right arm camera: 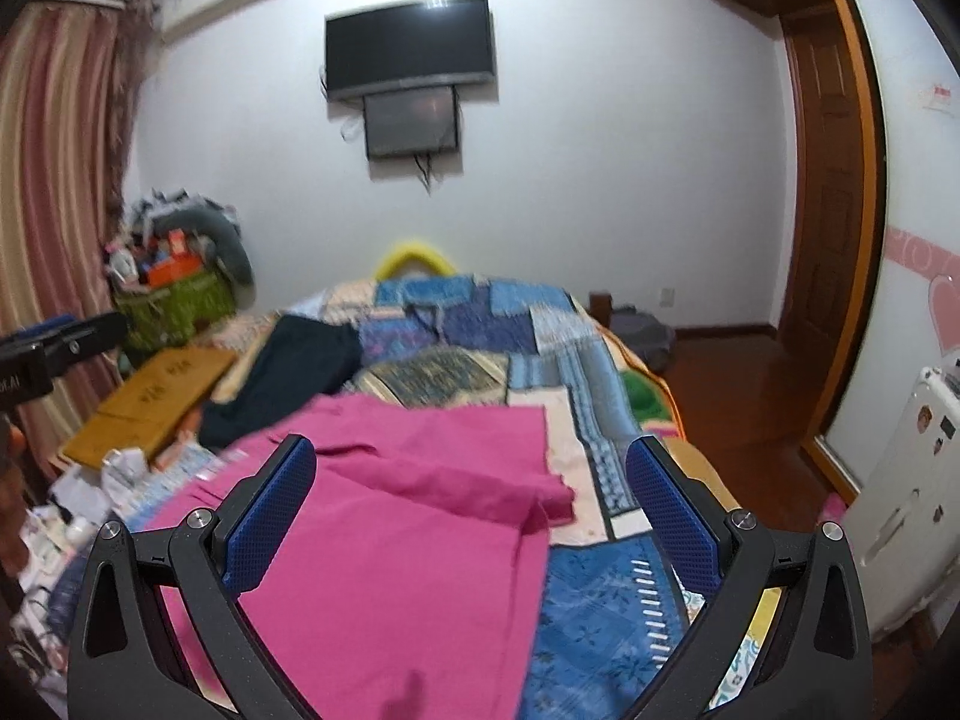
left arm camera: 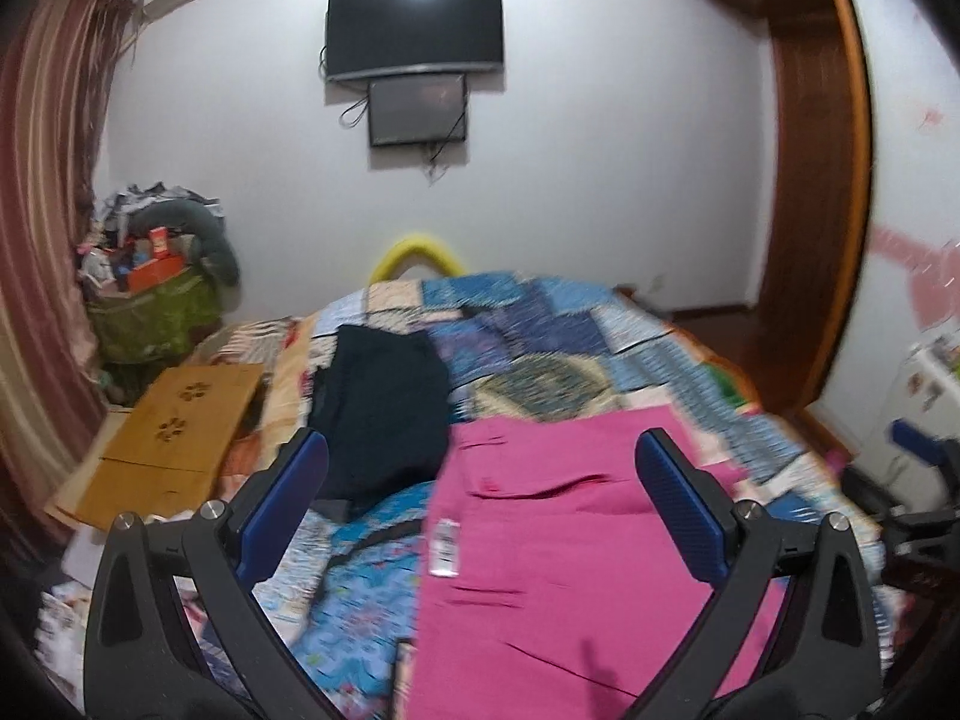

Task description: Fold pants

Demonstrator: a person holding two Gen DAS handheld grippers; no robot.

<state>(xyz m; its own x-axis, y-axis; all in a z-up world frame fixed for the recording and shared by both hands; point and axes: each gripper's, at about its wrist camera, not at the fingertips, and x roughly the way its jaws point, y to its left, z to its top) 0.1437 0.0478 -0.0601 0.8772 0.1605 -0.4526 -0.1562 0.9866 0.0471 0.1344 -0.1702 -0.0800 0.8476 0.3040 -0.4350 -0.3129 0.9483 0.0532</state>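
Pink pants [left arm camera: 570, 552] lie spread on the patchwork bedspread [left arm camera: 540, 330], with a white label showing near their left edge. In the right wrist view the pink pants [right arm camera: 396, 540] show a folded-over part on top. My left gripper [left arm camera: 480, 480] is open and empty, above the pants' left part. My right gripper [right arm camera: 471, 492] is open and empty, above the pants' right part. Part of the right gripper shows at the right edge of the left wrist view [left arm camera: 924, 456]; part of the left gripper shows at the left edge of the right wrist view [right arm camera: 54, 354].
A dark garment [left arm camera: 378, 408] lies on the bed left of and beyond the pink pants. A wooden lap table [left arm camera: 174, 438] and a cluttered green basket [left arm camera: 150, 312] stand to the left. A wooden door frame [right arm camera: 840, 210] and a white appliance [right arm camera: 900, 510] are at the right.
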